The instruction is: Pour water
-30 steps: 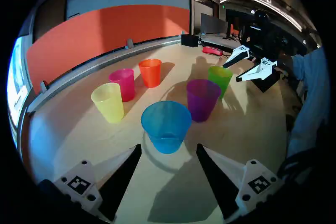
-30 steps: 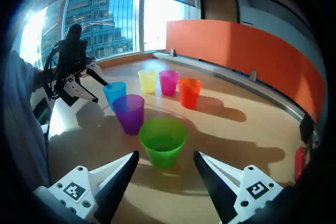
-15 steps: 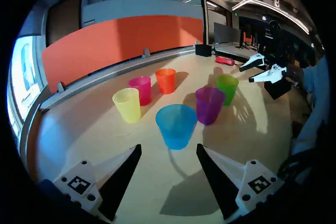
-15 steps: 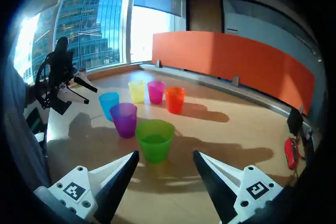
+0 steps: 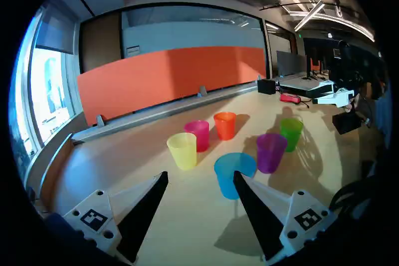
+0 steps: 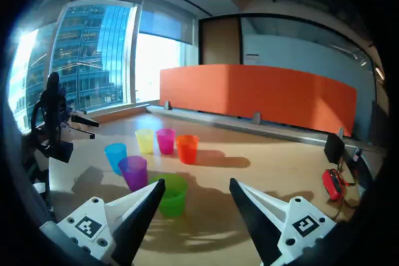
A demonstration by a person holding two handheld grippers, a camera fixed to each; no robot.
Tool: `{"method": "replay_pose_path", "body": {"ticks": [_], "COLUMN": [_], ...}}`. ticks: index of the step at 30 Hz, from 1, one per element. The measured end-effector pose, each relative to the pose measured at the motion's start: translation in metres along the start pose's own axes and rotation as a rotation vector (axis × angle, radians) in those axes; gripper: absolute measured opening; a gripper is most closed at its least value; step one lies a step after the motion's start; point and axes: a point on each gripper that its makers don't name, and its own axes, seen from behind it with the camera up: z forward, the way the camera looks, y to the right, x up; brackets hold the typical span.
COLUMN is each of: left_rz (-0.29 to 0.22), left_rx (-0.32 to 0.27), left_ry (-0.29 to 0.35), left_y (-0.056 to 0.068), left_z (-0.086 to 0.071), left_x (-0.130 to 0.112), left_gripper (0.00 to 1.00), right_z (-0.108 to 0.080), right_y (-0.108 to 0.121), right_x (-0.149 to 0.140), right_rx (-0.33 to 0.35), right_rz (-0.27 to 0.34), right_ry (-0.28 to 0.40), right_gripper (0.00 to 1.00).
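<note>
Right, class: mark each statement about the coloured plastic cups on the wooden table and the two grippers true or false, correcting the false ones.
1. The purple plastic cup stands upright on the wooden table. True.
2. The left gripper is shut on the blue plastic cup. False: it is open and holds nothing.
3. The orange plastic cup stands beside the pink plastic cup. True.
4. The green plastic cup lies on its side. False: it stands upright.
5. The right gripper is open. True.
</note>
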Motion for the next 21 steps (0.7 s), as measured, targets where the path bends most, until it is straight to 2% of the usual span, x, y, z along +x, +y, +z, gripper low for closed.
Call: {"method": "replay_pose_path", "body": {"ticks": [11,21], "left_rz": [-0.036,-0.021], "left_rx": [0.141,0.268], "left_ry": [0.174,0.283], "left_y": [-0.033,-0.055], "left_z": [-0.012,-0.023], "left_x": [0.049,0.079], "left_gripper": [0.97,0.97], "right_z": [0.003,-0.006], "right_y": [0.022,0.052], "right_x": [0.053,0.077], "right_rx": [-0.137,-0.302], "right_rz": [-0.004,-0.019], "right_ry": [0.165,0.258], "right_gripper": [1.00,1.00]}}
